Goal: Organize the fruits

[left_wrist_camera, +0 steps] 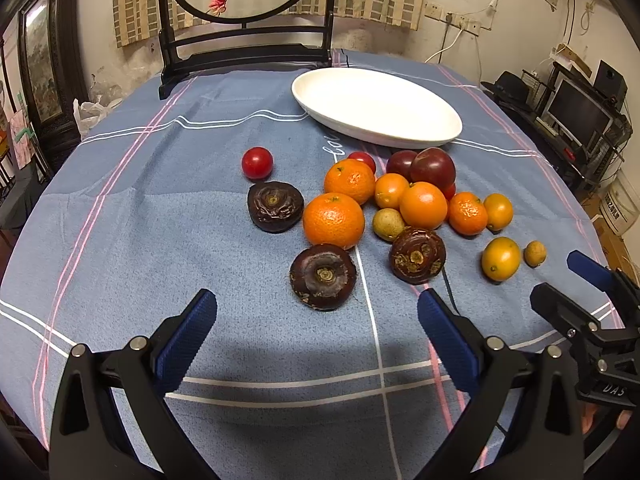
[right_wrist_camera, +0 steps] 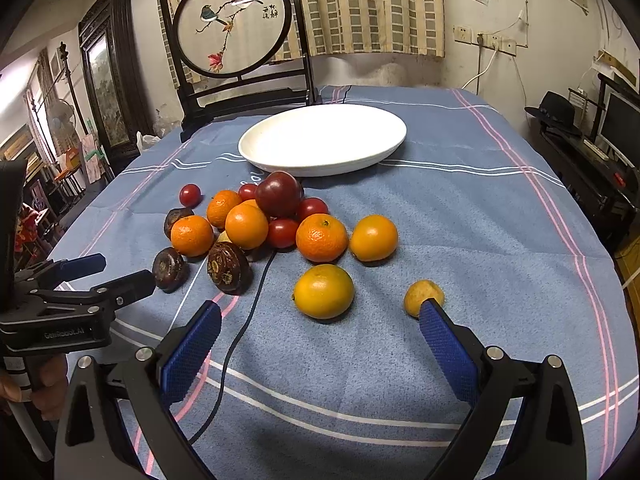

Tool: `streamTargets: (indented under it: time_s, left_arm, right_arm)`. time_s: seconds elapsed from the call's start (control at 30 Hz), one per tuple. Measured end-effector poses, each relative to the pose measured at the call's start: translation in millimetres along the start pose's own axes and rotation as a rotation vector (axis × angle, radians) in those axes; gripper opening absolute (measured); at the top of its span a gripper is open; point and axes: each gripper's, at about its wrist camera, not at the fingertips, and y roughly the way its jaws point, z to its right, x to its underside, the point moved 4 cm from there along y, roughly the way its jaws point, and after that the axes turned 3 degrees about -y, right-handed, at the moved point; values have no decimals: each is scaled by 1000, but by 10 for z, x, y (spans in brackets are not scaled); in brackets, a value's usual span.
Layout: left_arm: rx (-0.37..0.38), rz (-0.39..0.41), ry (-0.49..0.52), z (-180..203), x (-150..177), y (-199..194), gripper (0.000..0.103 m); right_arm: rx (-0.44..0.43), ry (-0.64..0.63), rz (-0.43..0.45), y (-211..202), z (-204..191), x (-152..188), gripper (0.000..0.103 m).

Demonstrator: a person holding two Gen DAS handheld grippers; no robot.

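Both grippers hover with jaws spread and nothing held: my left gripper faces a water chestnut, my right gripper the nearest yellow-orange citrus. I judge nothing is sorted yet, the white plate bare beyond the pile, so I straddle that lone fruit and close gently to stop it rolling

both hand-held grippers, left hand-held gripper and right hand-held gripper, have black arms, silver screws, ribbed blue pads.
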Motion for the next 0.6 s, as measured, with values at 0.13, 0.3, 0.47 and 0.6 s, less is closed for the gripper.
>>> streamTargets:
  time_s: [0.13, 0.3, 0.47, 0.6]
  left_arm:
    - [0, -2, -1, -10, 6, 3, 98]
    - [0, -3, -3, -19, 11, 11, 98]
    - [0, -1, -2, -24, 12, 15, 98]
    - [1, 0, -2, -23, 13, 14, 98]
  right_arm:
    - [-1, 1, 0, 1, -1, 2, 99]
    - [-3, -1, -5, 5, 6, 4, 99]
    - [-2, -1, -3, 12, 1, 5, 99]
    - [0, -1, -3, 12, 3, 6, 99]
